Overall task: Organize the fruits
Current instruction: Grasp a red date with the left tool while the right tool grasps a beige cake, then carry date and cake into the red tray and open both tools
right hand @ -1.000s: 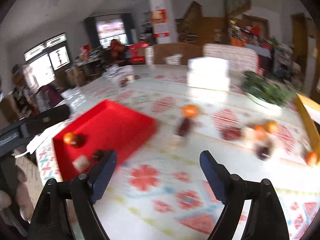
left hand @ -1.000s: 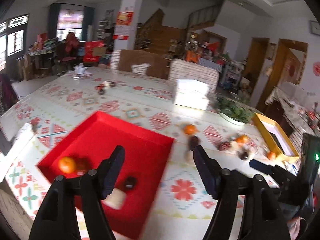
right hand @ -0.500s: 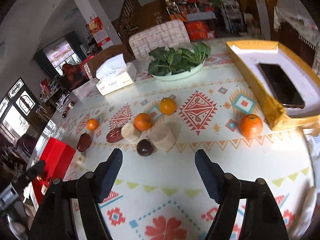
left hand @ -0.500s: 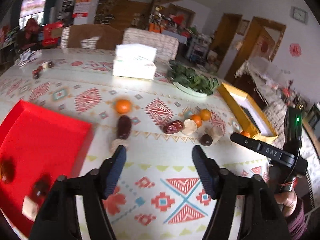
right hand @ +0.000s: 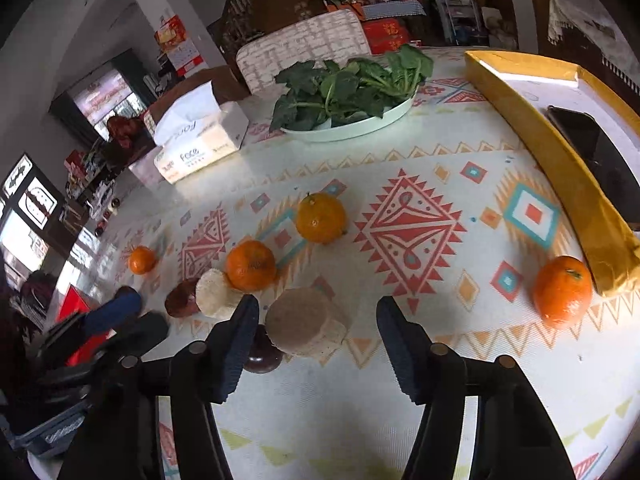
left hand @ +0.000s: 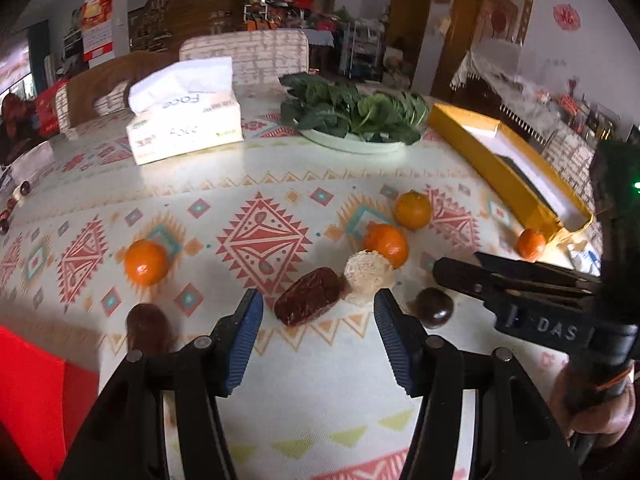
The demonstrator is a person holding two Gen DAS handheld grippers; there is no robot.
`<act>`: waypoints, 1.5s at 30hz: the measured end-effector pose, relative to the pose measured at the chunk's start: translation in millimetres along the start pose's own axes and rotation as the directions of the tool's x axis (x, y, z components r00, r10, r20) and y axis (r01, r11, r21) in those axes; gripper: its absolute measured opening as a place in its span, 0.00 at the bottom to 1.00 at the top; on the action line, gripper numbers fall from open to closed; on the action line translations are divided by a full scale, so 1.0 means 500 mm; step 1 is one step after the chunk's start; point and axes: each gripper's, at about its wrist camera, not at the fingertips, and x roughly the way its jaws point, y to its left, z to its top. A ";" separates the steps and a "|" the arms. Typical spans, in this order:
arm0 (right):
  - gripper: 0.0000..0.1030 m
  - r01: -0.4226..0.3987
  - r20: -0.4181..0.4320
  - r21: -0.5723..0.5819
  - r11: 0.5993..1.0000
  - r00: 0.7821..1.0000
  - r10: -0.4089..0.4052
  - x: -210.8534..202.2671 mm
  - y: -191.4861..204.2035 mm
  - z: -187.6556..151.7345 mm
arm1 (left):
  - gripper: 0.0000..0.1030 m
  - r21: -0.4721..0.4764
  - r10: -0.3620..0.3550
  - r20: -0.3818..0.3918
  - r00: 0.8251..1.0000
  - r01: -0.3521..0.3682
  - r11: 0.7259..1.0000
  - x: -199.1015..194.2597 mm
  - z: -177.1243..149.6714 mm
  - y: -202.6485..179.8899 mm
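My left gripper (left hand: 318, 322) is open and empty, its jaws on either side of a dark red date (left hand: 309, 301) on the patterned table. A pale round piece (left hand: 367, 276) touches the date. Oranges (left hand: 146, 261) (left hand: 387, 243) (left hand: 413, 209) (left hand: 531, 243) lie around, with a second date (left hand: 148, 327) and a dark round fruit (left hand: 434, 306). My right gripper (right hand: 316, 338) is open and empty, just before a tan round piece (right hand: 306, 325). Oranges (right hand: 563, 291) (right hand: 321, 217) (right hand: 251, 265) lie beyond it. The red tray (left hand: 36, 392) is at lower left.
A tissue box (left hand: 184, 128), a plate of greens (left hand: 352, 118) and a yellow box (left hand: 508, 168) holding a phone (right hand: 600, 152) stand at the back and right. The right gripper's handle (left hand: 520, 300) crosses the left wrist view at right.
Both grippers swung right, away from the red tray, and came down low over the loose fruits. Both stay open.
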 end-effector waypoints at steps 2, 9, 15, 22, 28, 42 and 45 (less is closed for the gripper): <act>0.57 0.018 0.002 -0.021 1.000 1.000 -0.018 0.004 0.004 0.001 | 0.41 0.008 -0.006 -0.016 1.000 0.006 1.000 0.014 0.000 0.002; 0.46 0.003 -0.001 -0.020 1.000 1.000 -0.003 0.006 0.005 0.001 | 0.29 -0.001 -0.006 -0.029 1.000 0.006 1.000 0.046 -0.006 0.014; 0.41 -0.008 0.000 -0.018 1.000 1.000 0.008 0.008 0.007 0.000 | 0.25 0.005 0.000 -0.031 1.000 0.000 1.000 0.051 0.000 0.001; 0.40 -0.028 0.029 0.006 1.000 0.999 0.027 -0.008 -0.001 0.001 | 0.25 -0.018 0.008 0.036 0.999 -0.007 1.000 -0.008 -0.002 -0.004; 0.40 -0.084 0.056 0.023 0.996 0.995 0.082 -0.039 0.004 0.003 | 0.24 -0.066 0.005 0.111 0.994 0.003 0.998 -0.108 -0.025 0.018; 0.40 -0.334 -0.001 0.004 0.943 0.943 0.334 -0.120 0.156 -0.043 | 0.24 -0.250 0.121 0.266 0.956 -0.053 0.967 -0.359 -0.164 0.179; 0.40 -0.369 -0.045 -0.032 0.929 0.929 0.368 -0.112 0.226 -0.060 | 0.24 -0.310 0.189 0.266 0.945 -0.102 0.945 -0.395 -0.199 0.244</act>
